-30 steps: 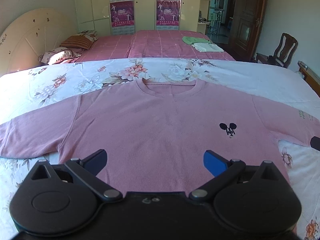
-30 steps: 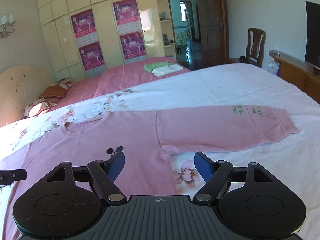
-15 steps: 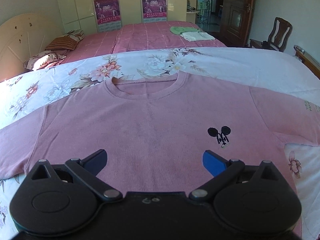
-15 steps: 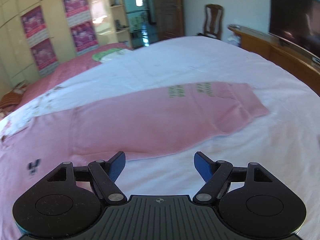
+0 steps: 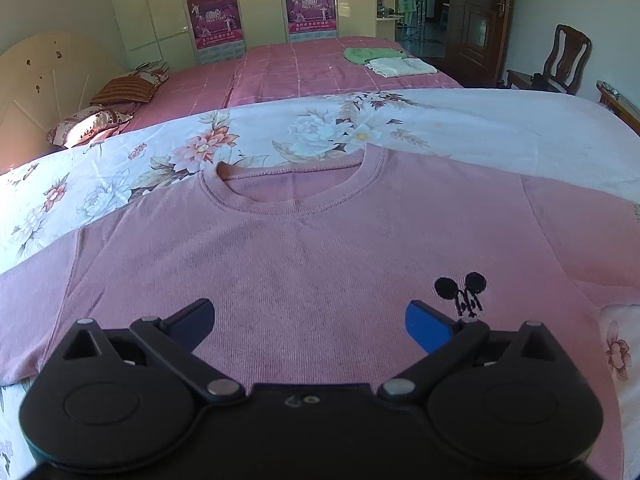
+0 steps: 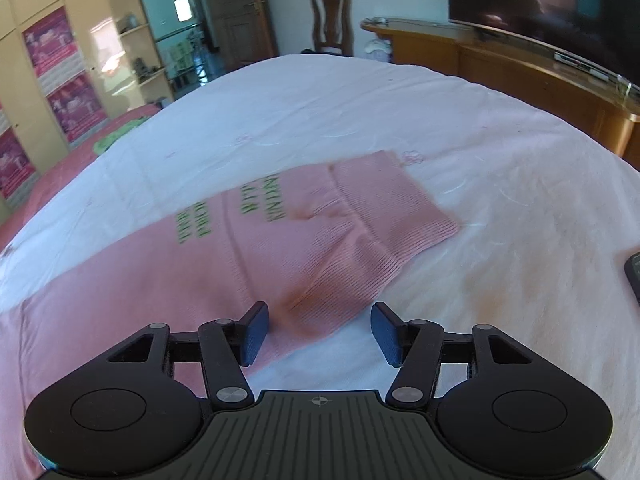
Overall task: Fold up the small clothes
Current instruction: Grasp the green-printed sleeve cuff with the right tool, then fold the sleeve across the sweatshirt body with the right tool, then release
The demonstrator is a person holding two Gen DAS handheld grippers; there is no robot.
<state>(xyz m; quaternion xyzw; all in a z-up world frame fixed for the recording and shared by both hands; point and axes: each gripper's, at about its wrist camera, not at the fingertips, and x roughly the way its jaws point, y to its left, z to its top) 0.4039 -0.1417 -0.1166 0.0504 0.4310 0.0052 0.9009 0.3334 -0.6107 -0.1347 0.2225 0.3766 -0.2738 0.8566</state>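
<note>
A pink long-sleeved sweater (image 5: pixel 320 248) lies flat, front up, on the bed, with a small black mouse emblem (image 5: pixel 462 292) on its chest. My left gripper (image 5: pixel 310 322) hovers open over the lower chest, nothing between its blue pads. In the right wrist view the sweater's sleeve (image 6: pixel 288 240), with green lettering and a ribbed cuff (image 6: pixel 392 208), stretches across the white sheet. My right gripper (image 6: pixel 318 332) is low over the sleeve's near edge, its jaws closing. The pads stand apart on either side of the sleeve edge, not pressing it.
The bed has a floral and white sheet (image 5: pixel 280 136). A second bed with a pink cover (image 5: pixel 304 72) carries folded green and white clothes (image 5: pixel 384 60). A wooden cabinet (image 6: pixel 520 76) with a television borders the right side. A dark object (image 6: pixel 632 276) lies at the right edge.
My right gripper swung right along the sleeve toward the cuff, dropped lower, and its jaws narrowed. My left gripper moved forward and down over the sweater's chest, still open.
</note>
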